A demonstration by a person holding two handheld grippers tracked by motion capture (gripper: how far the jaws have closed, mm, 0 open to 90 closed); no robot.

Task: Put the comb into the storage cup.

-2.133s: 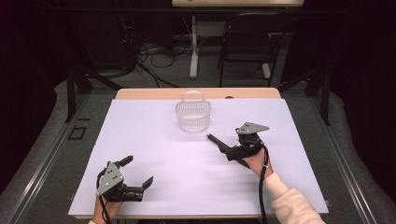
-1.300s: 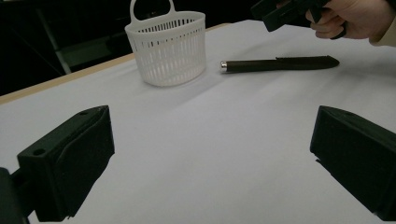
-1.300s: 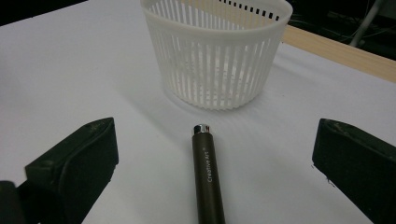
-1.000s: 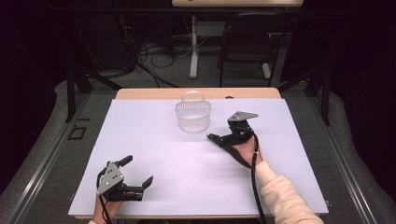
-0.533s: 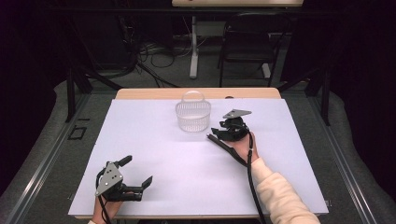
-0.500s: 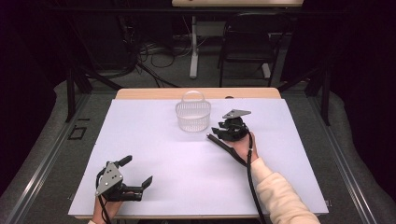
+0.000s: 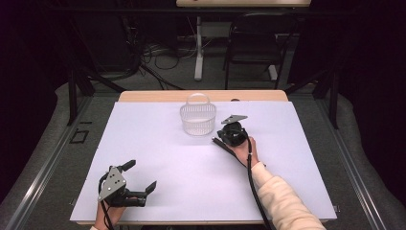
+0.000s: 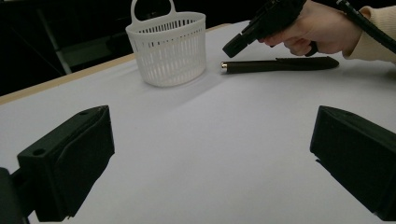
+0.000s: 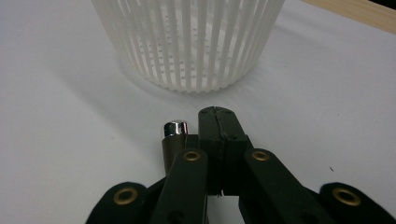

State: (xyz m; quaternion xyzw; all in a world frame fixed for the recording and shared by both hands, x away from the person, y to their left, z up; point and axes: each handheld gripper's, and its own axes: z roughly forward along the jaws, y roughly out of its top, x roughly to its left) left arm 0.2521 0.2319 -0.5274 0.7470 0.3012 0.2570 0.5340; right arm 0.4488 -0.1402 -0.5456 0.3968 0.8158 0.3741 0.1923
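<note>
Pen (image 8: 280,65), dark with a chrome end cap, lies flat on the white table cover (image 7: 158,143), just right of the white slatted basket (image 7: 197,119) in the high view and apart from it. Compared with 2 seconds back, the right gripper (image 9: 215,122) has travelled from mid-table toward the basket and now sits low over the pen; its jaws have just been closing and are pressed together, pad against pad. In the right gripper view the pen's chrome tip (image 9: 175,128) shows beside the closed jaws, to their left, not between them, so nothing is pinched. From the left gripper view, the closed tips hover just above the pen's basket end without clearly touching it. The left gripper (image 7: 139,179) rests where it was at the near left corner, its 2 jaws spread wide with bare cover between them.

Room to move: a broad stretch of cover lies open between the 2 grippers and to the right of the pen. The basket stands near the far edge, where a wooden strip (image 7: 158,96) shows, well clear of the side edges.
</note>
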